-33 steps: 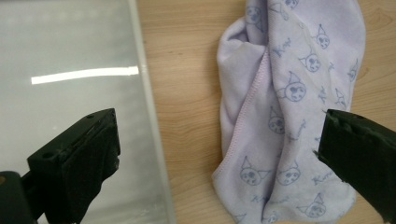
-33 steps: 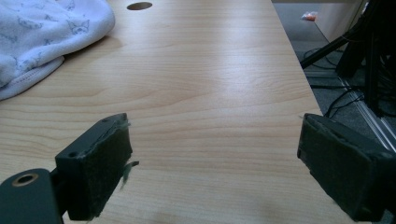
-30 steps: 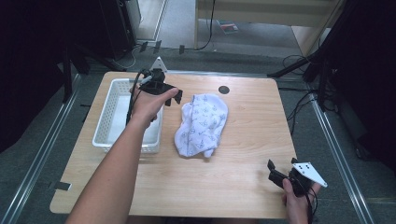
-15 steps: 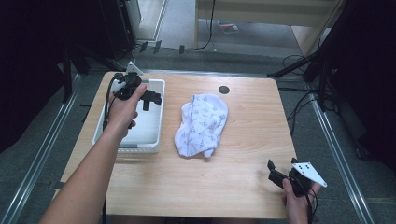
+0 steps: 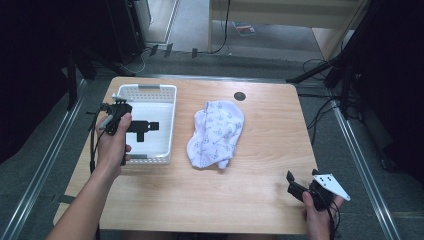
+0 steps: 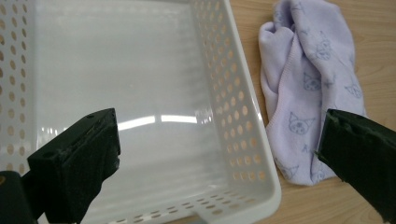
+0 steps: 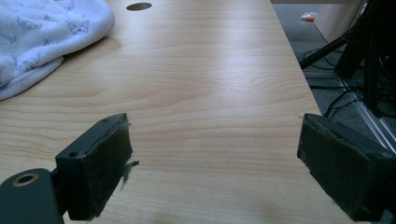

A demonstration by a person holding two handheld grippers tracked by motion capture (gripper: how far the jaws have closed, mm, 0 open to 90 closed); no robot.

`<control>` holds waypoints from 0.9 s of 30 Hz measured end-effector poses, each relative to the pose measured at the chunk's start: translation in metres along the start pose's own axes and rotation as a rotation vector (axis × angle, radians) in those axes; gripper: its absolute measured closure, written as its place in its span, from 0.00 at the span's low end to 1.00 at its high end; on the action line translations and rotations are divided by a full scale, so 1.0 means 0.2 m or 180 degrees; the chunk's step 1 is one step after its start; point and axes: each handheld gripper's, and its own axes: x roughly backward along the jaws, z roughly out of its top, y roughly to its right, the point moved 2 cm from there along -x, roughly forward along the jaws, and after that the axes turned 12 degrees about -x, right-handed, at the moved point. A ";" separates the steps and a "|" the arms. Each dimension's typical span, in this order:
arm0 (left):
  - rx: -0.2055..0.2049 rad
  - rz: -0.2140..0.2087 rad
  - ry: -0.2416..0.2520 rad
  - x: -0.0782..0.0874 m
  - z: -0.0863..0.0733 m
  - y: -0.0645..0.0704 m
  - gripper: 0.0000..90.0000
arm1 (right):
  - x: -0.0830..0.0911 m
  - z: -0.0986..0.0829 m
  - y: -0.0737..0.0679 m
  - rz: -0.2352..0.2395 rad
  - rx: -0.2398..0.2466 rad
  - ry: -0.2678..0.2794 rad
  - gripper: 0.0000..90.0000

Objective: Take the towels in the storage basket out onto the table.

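left gripper (image 5: pixel 146 126) hangs over the white basket (image 5: pixel 169 106), jaws spread wide, holding nothing. right gripper (image 5: pixel 291 181) rests near the table's (image 5: pixel 270 125) front corner, also wide apart. the crumpled cloth (image 5: pixel 216 133) lies beside the basket, so moving it looks not yet begun.
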 end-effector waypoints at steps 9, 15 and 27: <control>-0.0061 0.0003 0.0540 0.06 -0.36 -0.02 0.00 | 0.01 0.00 0.00 0.0063 0.0026 0.0038 0.11; -0.0162 0.0270 0.0857 0.09 -0.55 -0.07 0.00 | 0.01 0.00 0.00 0.0051 0.0034 0.0047 0.11; 0.0291 0.0748 0.1331 0.11 -0.87 -0.37 0.00 | 0.01 0.00 0.00 0.0055 0.0057 0.0060 0.11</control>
